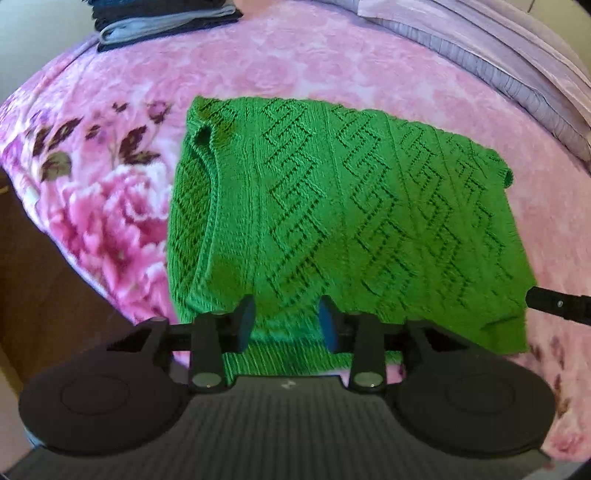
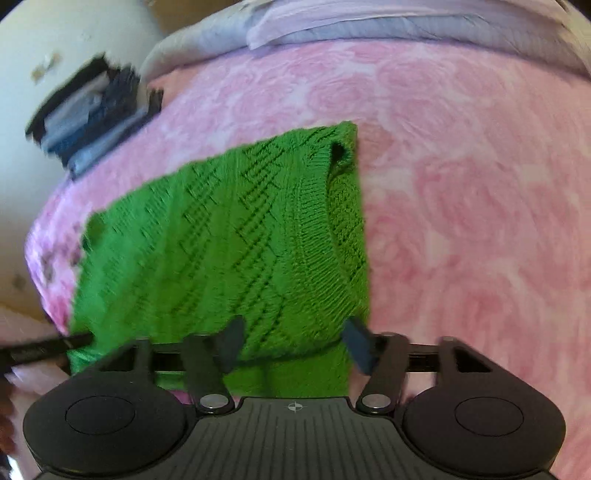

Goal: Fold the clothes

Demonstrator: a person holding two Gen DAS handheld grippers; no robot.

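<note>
Left tool (image 1: 286,321): jaws narrowly parted, pads astride the near hem of the green knit sweater (image 1: 332,206), not pinching it as far as can be told. Right tool (image 2: 293,341): jaws wide, also astride the near edge by the neckline side, nothing gripped.

Sweater lies folded on the pink floral blanket (image 1: 110,206) of the bed, collar band (image 2: 317,229) showing at one end, lower layer peeking out under the near edge.

Judgement: a fold looks just laid and let go. To finish it well, lift both tools straight clear so the pads do not drag the knit, then square the uneven near edge.

Room: bare blanket beyond and to the collar side. Bed edge near the other end. Folded dark stack (image 1: 162,22) far back; lilac bedding (image 1: 498,62) along the far side.
</note>
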